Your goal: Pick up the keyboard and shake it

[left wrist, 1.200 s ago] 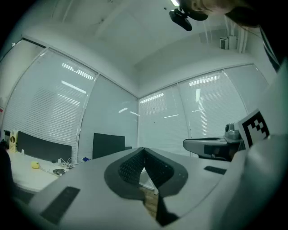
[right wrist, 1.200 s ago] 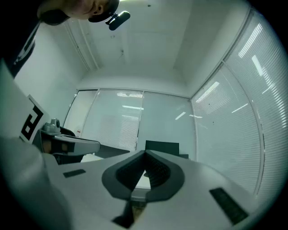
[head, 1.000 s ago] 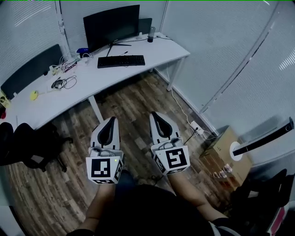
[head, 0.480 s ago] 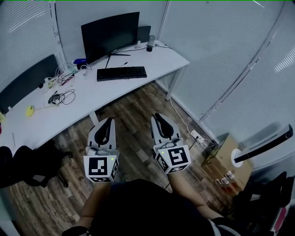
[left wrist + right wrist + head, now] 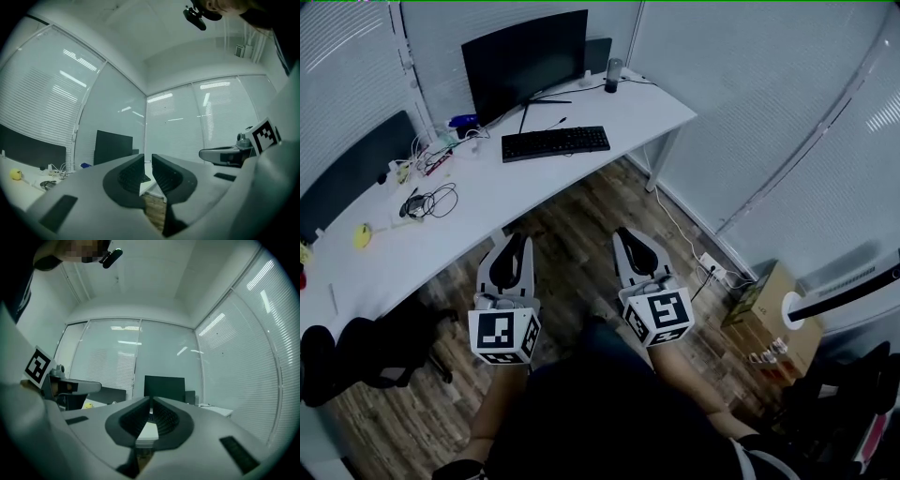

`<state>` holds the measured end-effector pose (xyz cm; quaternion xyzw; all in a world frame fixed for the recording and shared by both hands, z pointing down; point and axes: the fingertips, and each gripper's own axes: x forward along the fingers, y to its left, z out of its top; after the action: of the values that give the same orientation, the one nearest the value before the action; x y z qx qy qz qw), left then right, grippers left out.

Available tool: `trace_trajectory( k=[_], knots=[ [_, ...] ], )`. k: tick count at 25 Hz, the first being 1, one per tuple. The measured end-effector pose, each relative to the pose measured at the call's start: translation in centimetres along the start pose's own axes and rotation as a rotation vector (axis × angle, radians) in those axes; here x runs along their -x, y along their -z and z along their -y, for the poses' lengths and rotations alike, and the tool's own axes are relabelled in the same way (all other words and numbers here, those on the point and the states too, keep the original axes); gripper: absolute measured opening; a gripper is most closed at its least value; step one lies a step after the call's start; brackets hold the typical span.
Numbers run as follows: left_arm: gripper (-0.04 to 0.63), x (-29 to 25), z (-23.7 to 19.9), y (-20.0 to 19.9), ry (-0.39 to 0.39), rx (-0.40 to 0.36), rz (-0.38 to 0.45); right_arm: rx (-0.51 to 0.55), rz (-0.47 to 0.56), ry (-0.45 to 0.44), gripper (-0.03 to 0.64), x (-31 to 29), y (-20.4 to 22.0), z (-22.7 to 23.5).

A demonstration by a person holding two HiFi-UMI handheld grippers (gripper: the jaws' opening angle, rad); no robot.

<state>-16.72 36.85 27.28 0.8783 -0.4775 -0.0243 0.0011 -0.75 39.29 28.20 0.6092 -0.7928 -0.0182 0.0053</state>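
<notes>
White curved desk (image 5: 487, 197) ahead bears a flat black keyboard (image 5: 555, 143); overhead alone shows the brown cardboard box (image 5: 759, 302). Left gripper (image 5: 516, 242) pressed together, right gripper (image 5: 629, 236) opening, empty.

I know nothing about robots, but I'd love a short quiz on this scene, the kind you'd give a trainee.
1. True or false: the keyboard lies on the white desk, in front of the monitor.
2. What does the left tool hold? A) the keyboard B) a cable C) nothing
3. Fill the gap: in the head view, the small yellow object lies towards the desk's ____ end.

Key: 1 true; 2 C; 3 left.
</notes>
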Motion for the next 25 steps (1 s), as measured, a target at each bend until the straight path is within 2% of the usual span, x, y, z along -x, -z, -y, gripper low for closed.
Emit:
trace_trajectory(
  k=[2,8,13,17,22,25],
  knots=[
    [0.026,-0.6,-0.7,0.3,-0.005,0.002,-0.003,0.006,-0.008,-0.015,0.028,-1.0,0.3,-0.2],
    [0.026,-2.7,-3.0,0.7,-0.047,-0.019,0.016,0.038,0.016,-0.088,0.026,-5.5,0.3,-0.6],
    [0.026,-6.7,-6.4,1.8,-0.091,-0.028,0.026,0.048,0.042,-0.132,0.026,-11.3,0.9,0.8],
    [0.026,-12.5,-9.6,3.4,-0.126,-0.025,-0.006,0.036,0.034,-0.147,0.026,-17.3,2.3,3.8],
    [0.026,-22.5,-15.0,6.1,-0.168,-0.007,-0.069,0.004,-0.019,-0.176,0.026,-27.1,5.0,8.7],
    [0.026,-28.8,-17.8,7.3,-0.178,0.033,-0.083,0.019,-0.057,-0.192,0.026,-33.7,6.3,11.9]
  ],
)
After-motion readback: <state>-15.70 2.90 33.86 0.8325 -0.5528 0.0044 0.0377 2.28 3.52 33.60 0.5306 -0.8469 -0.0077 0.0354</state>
